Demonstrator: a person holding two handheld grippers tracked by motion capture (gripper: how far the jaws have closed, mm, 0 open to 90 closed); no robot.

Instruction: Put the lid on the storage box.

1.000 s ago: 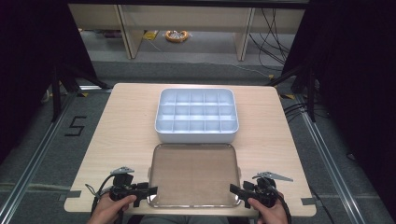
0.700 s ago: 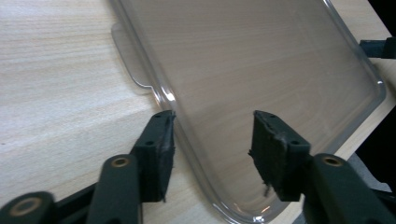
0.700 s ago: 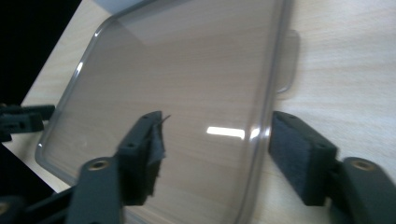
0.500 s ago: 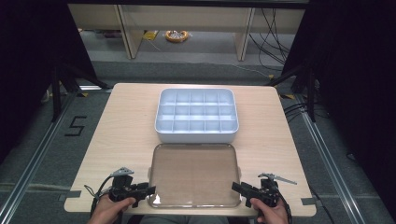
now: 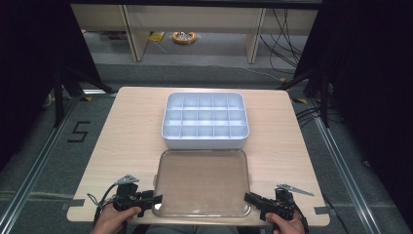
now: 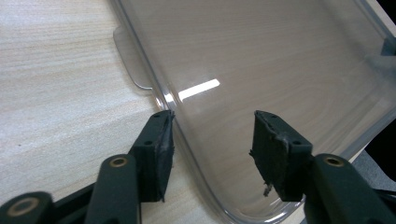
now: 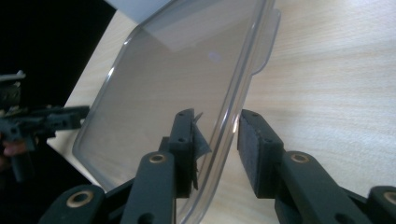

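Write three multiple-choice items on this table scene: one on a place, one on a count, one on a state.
1. Where does the clear lid lie relative to the white compartment box?
A. On top of it
B. On the table, nearer the person
C. Beyond it, at the far edge

2. How many rows of compartments does the box have?
A. Three
B. Five
C. One

3. How does the right tool stand at the lid's rim?
A. Jaws apart, one on each side of the rim
B. Clamped shut, lifting the lid
C. Far from the lid

Answers: 1 B, the high view shows the lid flat between box and hands. 2 A, three rows show from above. 3 A, the right gripper view shows gaps beside the rim.
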